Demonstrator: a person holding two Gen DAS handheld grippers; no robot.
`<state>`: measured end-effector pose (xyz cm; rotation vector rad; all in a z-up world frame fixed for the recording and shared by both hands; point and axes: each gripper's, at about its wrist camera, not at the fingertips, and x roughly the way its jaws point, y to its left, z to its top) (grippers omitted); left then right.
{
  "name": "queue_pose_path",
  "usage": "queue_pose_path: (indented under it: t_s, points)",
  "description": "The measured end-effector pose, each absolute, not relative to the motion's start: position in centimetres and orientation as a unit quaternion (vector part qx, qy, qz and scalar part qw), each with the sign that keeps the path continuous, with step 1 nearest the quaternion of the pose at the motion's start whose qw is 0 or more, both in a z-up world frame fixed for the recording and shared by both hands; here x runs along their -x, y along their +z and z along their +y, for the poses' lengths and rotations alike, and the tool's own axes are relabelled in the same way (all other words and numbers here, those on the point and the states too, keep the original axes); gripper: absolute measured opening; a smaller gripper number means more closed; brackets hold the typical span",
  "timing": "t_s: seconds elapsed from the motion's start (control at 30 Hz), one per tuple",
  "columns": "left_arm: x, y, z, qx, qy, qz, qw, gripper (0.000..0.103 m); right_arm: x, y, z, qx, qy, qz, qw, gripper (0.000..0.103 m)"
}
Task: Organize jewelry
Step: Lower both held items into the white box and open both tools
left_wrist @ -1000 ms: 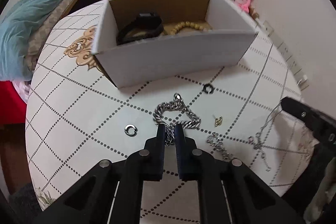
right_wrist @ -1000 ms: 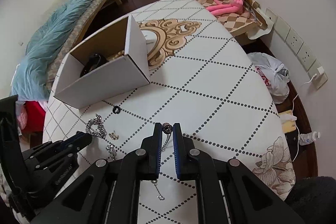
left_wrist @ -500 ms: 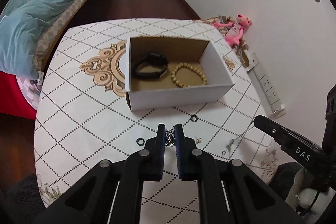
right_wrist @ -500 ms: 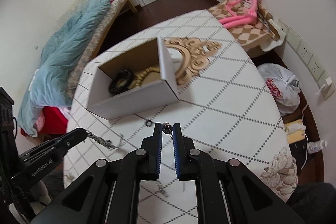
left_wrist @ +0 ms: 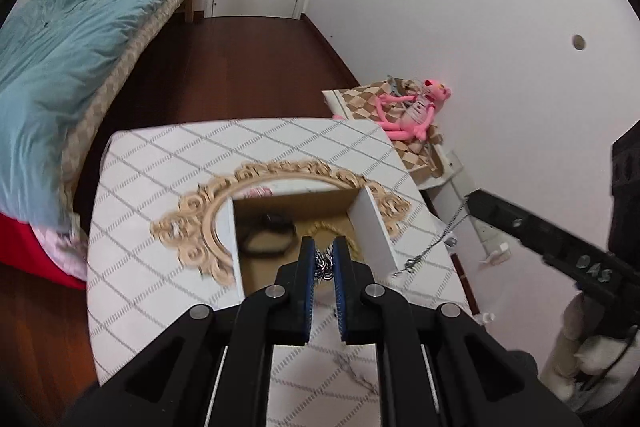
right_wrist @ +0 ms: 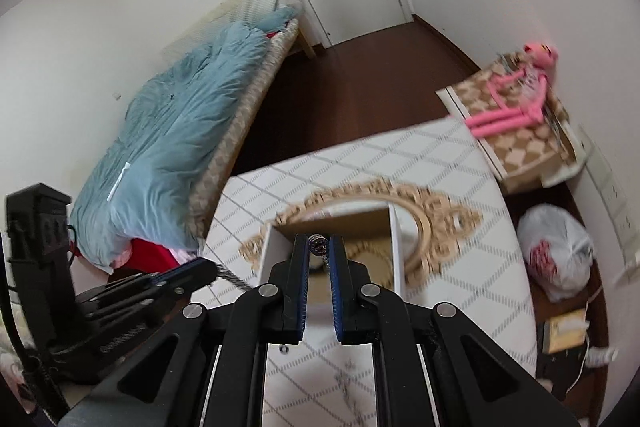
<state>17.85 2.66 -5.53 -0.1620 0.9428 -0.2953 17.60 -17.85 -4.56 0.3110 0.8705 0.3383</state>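
My left gripper (left_wrist: 324,263) is shut on a thick silver chain bracelet (left_wrist: 323,264) and holds it over the open white cardboard box (left_wrist: 372,223). A black band (left_wrist: 267,235) and a beige bead bracelet (left_wrist: 320,227) lie inside the box. My right gripper (right_wrist: 319,251) is shut on a thin silver necklace (right_wrist: 319,246), which hangs from its tip (left_wrist: 440,239) just right of the box. The box also shows in the right wrist view (right_wrist: 394,247). The left gripper (right_wrist: 192,275) shows there with the bracelet dangling.
The round white table (left_wrist: 160,187) has a dotted diamond pattern and a gold ornate emblem (left_wrist: 192,227). Small jewelry pieces (right_wrist: 348,383) lie on the table near me. A bed with a blue duvet (left_wrist: 60,67) stands left; a pink plush toy (left_wrist: 412,111) sits at the right.
Both grippers have lifted and moved forward over the box, each carrying its chain. The bracelet has left the table and now hangs above the box.
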Motion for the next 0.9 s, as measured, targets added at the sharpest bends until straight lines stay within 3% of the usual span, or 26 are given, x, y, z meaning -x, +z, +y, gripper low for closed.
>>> queue_pose_path:
  t_s: [0.2, 0.6, 0.67, 0.7, 0.73, 0.9]
  points:
    - [-21.8, -8.7, 3.0, 0.072, -0.129, 0.494, 0.857, 0.006, -22.5, -5.0, -16.3, -0.127, 0.166, 0.448, 0.869, 0.01]
    - [-24.4, -15.1, 3.5, 0.087, -0.065, 0.575, 0.811, 0.013, -29.8, -12.4, -14.3, -0.055, 0.127, 0.526, 0.839, 0.01]
    - [-24.5, -15.0, 3.8, 0.08, -0.046, 0.572, 0.815, 0.03, -30.3, -12.6, -14.2, -0.046, 0.121, 0.523, 0.842, 0.01]
    - [-24.5, -14.8, 4.0, 0.077, -0.038, 0.569, 0.818, 0.058, -30.5, -12.7, -14.1, -0.044, 0.12, 0.523, 0.843, 0.01]
    - [-24.6, -14.7, 4.3, 0.077, -0.032, 0.563, 0.822, 0.079, -30.5, -12.8, -14.1, -0.044, 0.12, 0.524, 0.842, 0.01]
    - [-24.4, -14.6, 5.1, 0.065, -0.005, 0.554, 0.83, 0.083, -30.3, -14.7, -13.2, -0.037, 0.138, 0.562, 0.815, 0.011]
